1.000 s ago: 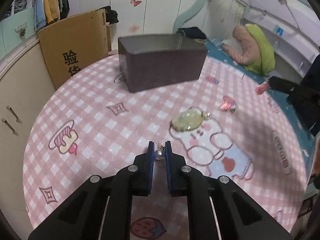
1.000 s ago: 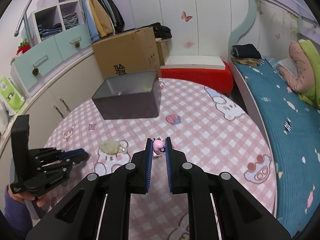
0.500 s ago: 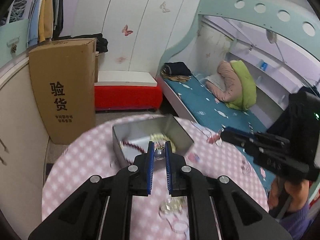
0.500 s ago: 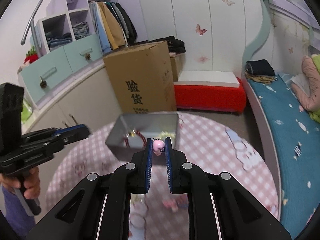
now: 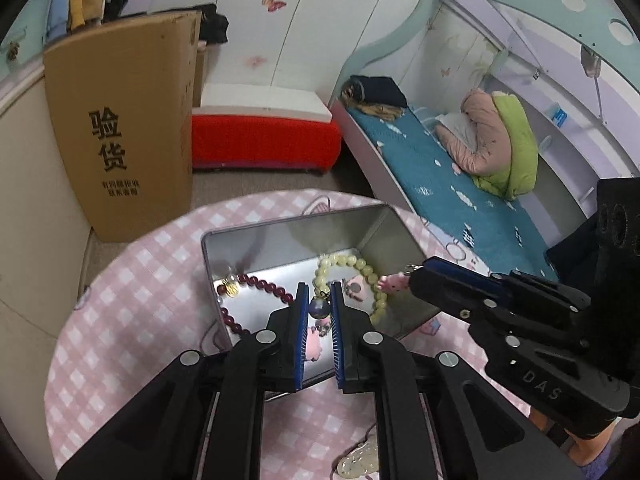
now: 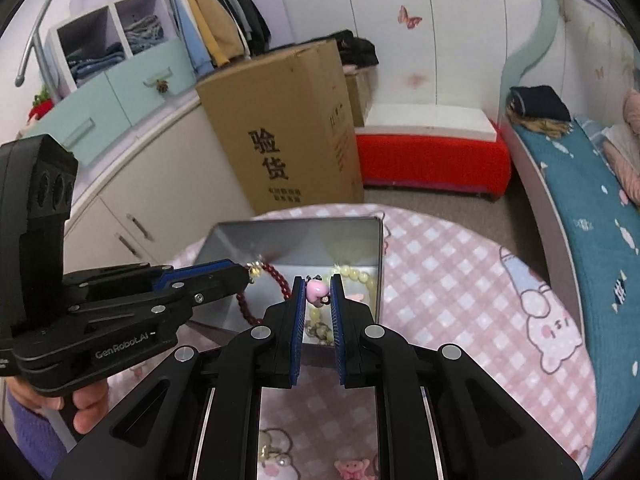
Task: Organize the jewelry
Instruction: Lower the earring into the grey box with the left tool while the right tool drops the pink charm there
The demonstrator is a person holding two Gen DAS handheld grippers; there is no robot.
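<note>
An open metal tin (image 5: 256,236) (image 6: 304,224) stands on the round pink checked table (image 5: 132,280). It holds a dark red bead bracelet (image 5: 260,284) and a pale yellow bead bracelet (image 5: 352,262). My left gripper (image 5: 319,307) is shut on a small blue-grey bead charm (image 5: 319,309) above the tin's near side. My right gripper (image 6: 317,292) is shut on a small pink charm (image 6: 317,291) above the tin; it also shows in the left wrist view (image 5: 416,276), over the tin's right rim.
A pale green pendant (image 5: 358,460) lies on the table near the front edge. A tall cardboard box (image 5: 120,120) stands behind the table beside a red bench (image 5: 264,140). A bed (image 5: 460,184) runs along the right. Cabinets (image 6: 132,208) stand at the left.
Both grippers have moved from low over the table up and forward over the open tin, each still holding its charm. The tin's inside has come into view.
</note>
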